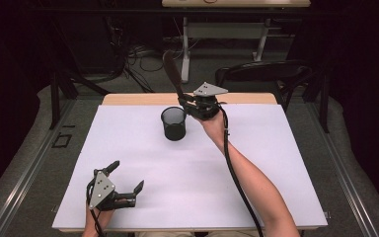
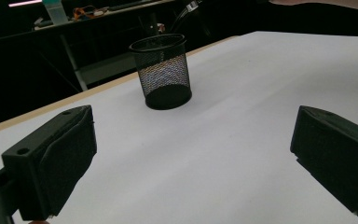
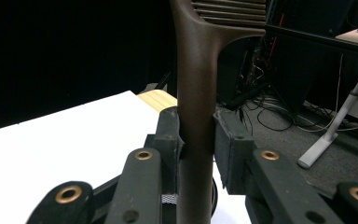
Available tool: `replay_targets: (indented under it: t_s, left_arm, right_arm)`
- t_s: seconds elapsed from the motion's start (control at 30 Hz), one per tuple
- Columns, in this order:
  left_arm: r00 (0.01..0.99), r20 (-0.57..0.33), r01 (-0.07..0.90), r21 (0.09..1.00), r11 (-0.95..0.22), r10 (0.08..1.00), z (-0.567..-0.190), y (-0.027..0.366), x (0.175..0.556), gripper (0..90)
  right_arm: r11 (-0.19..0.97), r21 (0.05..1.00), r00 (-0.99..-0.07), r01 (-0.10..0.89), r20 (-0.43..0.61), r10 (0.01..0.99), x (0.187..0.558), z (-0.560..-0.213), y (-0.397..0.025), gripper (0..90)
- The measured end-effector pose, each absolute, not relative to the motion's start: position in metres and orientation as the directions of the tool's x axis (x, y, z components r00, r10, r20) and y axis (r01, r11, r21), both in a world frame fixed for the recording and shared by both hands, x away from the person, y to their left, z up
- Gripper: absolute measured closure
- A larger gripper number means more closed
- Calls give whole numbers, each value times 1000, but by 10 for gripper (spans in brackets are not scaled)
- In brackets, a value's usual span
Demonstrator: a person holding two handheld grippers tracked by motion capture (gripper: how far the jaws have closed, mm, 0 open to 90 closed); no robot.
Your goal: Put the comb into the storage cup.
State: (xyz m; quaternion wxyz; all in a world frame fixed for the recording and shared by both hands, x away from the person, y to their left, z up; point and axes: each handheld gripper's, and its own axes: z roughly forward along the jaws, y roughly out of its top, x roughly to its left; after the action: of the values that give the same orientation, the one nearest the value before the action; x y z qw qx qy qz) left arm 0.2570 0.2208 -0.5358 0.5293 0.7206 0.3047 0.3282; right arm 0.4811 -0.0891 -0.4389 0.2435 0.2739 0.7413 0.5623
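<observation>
**Comb above the cup, a shade off to its right**

Comb (image 1: 173, 74) sits pinched between the jaws of the right gripper (image 1: 196, 106), which grip its handle partway along; the right gripper view shows the handle (image 3: 196, 135) pressed on both sides by the pads, the toothed end rising out of the top of the frame. In the high view its long axis runs steeply up and away from the gripper, leaning toward the table's far left, so it stands close to upright rather than lying flat.

Cup (image 1: 173, 123), a black mesh pot, stands upright on the white table (image 1: 256, 148) near the far edge, just left of and below the right gripper. The comb's lower end appears to lie close over the cup's right rim, though the gripper hides the tip, so I cannot tell whether it is already inside.

The coming move likely turns on this offset: shift a little left, keep the handle near vertical, then lower and release.

Left gripper (image 1: 123, 182) rests at the near left corner with its jaws spread wide and holding nothing, well apart from the cup (image 2: 164, 70); the right hand is plainly the nearer.
</observation>
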Motion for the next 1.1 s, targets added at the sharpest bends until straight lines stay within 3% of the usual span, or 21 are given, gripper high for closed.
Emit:
replay_targets:
  t_s: [1.1]
  left_arm:
    - [598, 149, 92, 963, -252, 787, -536, 221, 257, 3]
  right_arm:
    - [152, 982, -740, 113, -19, 673, 488, -448, -73, 729]
